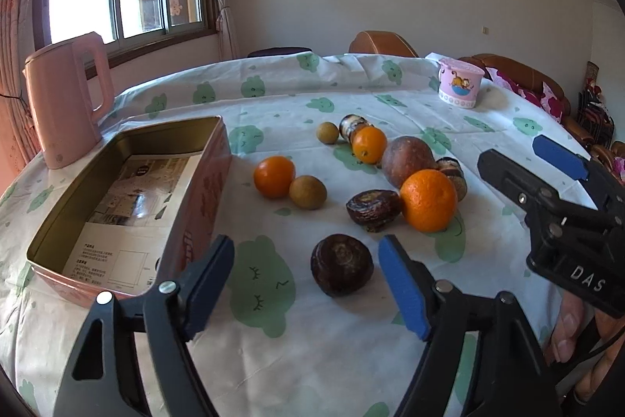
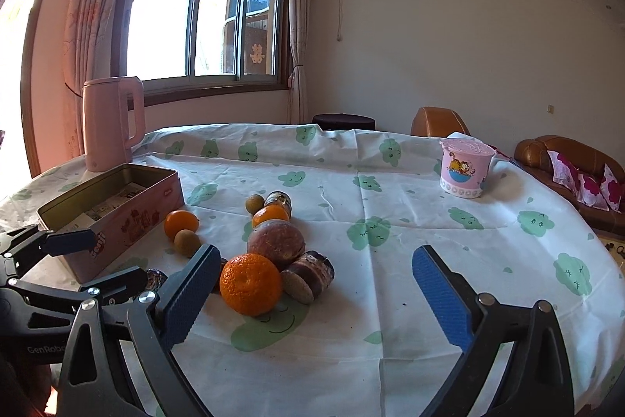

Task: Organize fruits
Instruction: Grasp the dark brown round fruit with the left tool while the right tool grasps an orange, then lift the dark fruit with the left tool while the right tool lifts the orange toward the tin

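**Both grippers hang open over the scattered fruit**

The left gripper [image 1: 306,278] hovers with its jaws spread wide and empty, a dark brown fruit [image 1: 341,264] lying on the tablecloth [image 1: 351,346] between its fingers. The right gripper [image 2: 312,294] is just as wide open, holding nothing, with a large orange [image 2: 250,283] just ahead of its left finger. The other fruits lie loose in a cluster beside the open pink tin [image 1: 117,190], which holds only printed paper. A pink kettle [image 1: 66,96] stands behind the tin.
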The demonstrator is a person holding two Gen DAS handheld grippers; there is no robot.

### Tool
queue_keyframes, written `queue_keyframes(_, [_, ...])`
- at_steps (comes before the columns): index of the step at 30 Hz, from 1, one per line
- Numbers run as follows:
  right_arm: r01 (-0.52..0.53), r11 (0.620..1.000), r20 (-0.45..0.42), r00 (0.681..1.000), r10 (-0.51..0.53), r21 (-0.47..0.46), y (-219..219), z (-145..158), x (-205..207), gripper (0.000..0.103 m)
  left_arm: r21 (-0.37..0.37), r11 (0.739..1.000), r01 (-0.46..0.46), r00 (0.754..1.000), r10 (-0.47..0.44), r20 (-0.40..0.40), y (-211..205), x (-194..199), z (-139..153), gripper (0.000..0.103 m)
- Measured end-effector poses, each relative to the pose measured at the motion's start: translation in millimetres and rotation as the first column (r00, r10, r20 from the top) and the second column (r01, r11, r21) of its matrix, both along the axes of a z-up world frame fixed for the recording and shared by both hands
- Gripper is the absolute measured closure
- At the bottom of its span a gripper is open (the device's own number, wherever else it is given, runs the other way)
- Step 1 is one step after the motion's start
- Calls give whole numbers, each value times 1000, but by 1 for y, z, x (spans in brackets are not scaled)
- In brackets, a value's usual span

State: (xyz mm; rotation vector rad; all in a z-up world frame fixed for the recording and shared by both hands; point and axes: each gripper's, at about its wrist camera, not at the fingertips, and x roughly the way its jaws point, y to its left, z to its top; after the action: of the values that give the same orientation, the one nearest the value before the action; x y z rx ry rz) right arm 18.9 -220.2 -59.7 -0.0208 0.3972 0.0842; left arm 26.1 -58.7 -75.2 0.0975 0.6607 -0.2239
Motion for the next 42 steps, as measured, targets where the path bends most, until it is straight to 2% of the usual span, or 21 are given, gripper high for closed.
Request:
queue_keyframes(2, [-9, 1000, -14, 1000, 9, 11, -1, 0, 1, 15, 8, 1000, 22, 999, -22, -27, -5, 4, -5, 35])
queue_keyframes(4, [-23, 1000, -20, 1000, 23, 15, 0, -1, 2, 22, 3, 999, 40, 997, -40, -65, -8, 9, -11, 46])
queue_keyframes(5, [-34, 999, -20, 999, 35, 20, 1, 0, 3, 24, -3, 999, 53, 996, -53, -73, -8, 10, -12, 57])
queue_keyframes(6, [-47, 999, -17, 999, 48, 27, 2, 0, 3, 25, -8, 998, 60, 995, -61, -74, -8, 10, -13, 63])
queue_keyframes(9, [-94, 995, -19, 995, 94, 22, 11, 2, 6, 30, -23, 997, 69, 995, -71, -72, -7, 9, -13, 64])
queue_keyframes(15, [-157, 987, -80, 985, 154, -36, 28, -6, 19, 55, -31, 999, 10, 1000, -11, -13, 10, 6, -5, 64])
queue_keyframes(17, [-190, 981, -114, 976, 185, -35, 30, -8, 23, 55, -60, 998, 6, 1000, -7, -17, 17, 9, -3, 64])
queue_keyframes(20, [-206, 978, -143, 969, 200, -32, 31, -10, 27, 58, -62, 998, -6, 1000, 6, -6, 21, 9, -2, 64])
queue_keyframes(23, [-256, 964, -182, 954, 240, -72, 42, -14, 29, 58, -66, 998, 2, 1000, -2, -6, 20, 10, -4, 64])
queue_keyframes(27, [-239, 963, -197, 957, 212, -124, 49, -17, 29, 58, -89, 996, 2, 1000, -3, -15, 24, 11, -6, 64])
queue_keyframes(31, [-213, 971, -221, 957, 186, -106, 43, -17, 34, 57, -100, 995, 7, 1000, -9, -19, 25, 10, -7, 64])
queue_keyframes(36, [-195, 971, -245, 957, 157, -141, 47, -19, 38, 57, -109, 994, 12, 1000, -14, -15, 26, 10, -8, 64])
queue_keyframes(42, [-199, 972, -253, 954, 163, -125, 45, -20, 39, 58, -124, 992, 14, 1000, -15, -7, 29, 7, -7, 64])
